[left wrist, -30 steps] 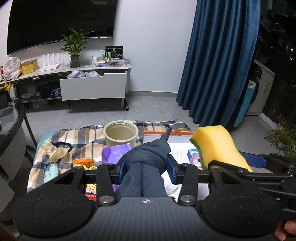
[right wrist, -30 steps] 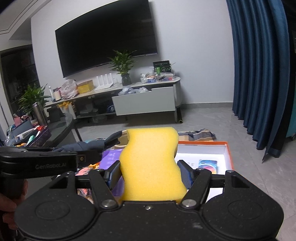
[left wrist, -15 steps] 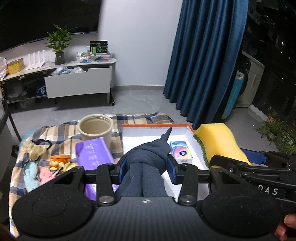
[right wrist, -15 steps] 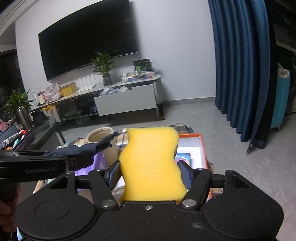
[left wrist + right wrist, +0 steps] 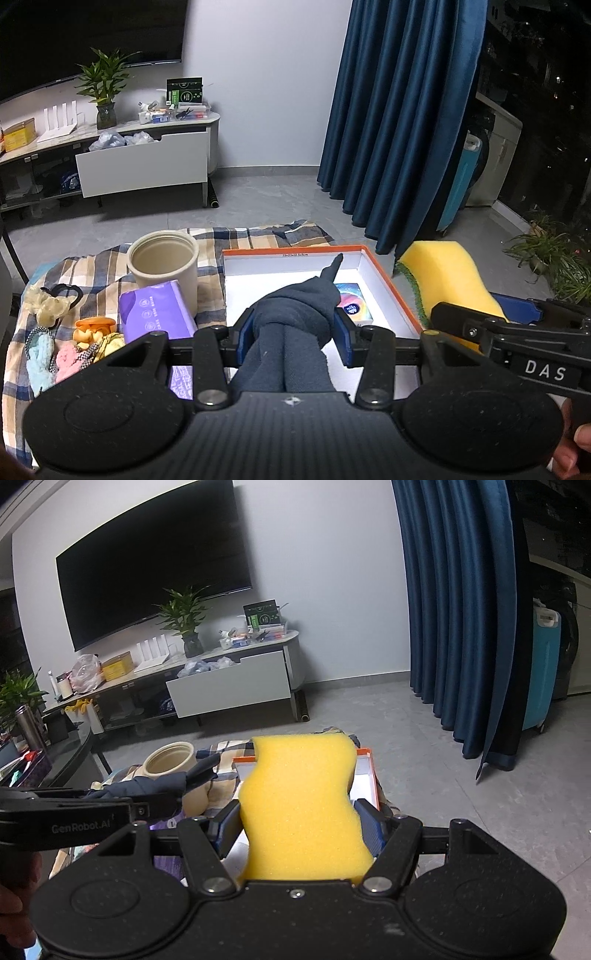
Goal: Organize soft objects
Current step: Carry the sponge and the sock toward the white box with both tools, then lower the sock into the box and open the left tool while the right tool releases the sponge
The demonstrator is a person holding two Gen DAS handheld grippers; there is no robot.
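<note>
My left gripper (image 5: 293,334) is shut on a rolled dark blue sock (image 5: 295,317), held above the white inside of an orange-rimmed box (image 5: 388,280). A small colourful packet (image 5: 352,304) lies in that box. My right gripper (image 5: 299,825) is shut on a yellow sponge (image 5: 301,805), which hides most of the box (image 5: 365,775) behind it. In the left wrist view the sponge (image 5: 447,280) and right gripper hang just past the box's right rim. In the right wrist view the sock (image 5: 155,786) and left gripper sit at the left.
A plaid cloth (image 5: 88,273) covers the low table. On it stand a beige cup (image 5: 162,266), a purple tissue pack (image 5: 157,314) and several small soft items (image 5: 66,350) at the left. Dark blue curtains (image 5: 399,122) hang behind; grey floor lies to the right.
Both grippers have travelled rightwards over the table with their loads. The box has come from behind the sock into full view under the left gripper. Grips unchanged.
</note>
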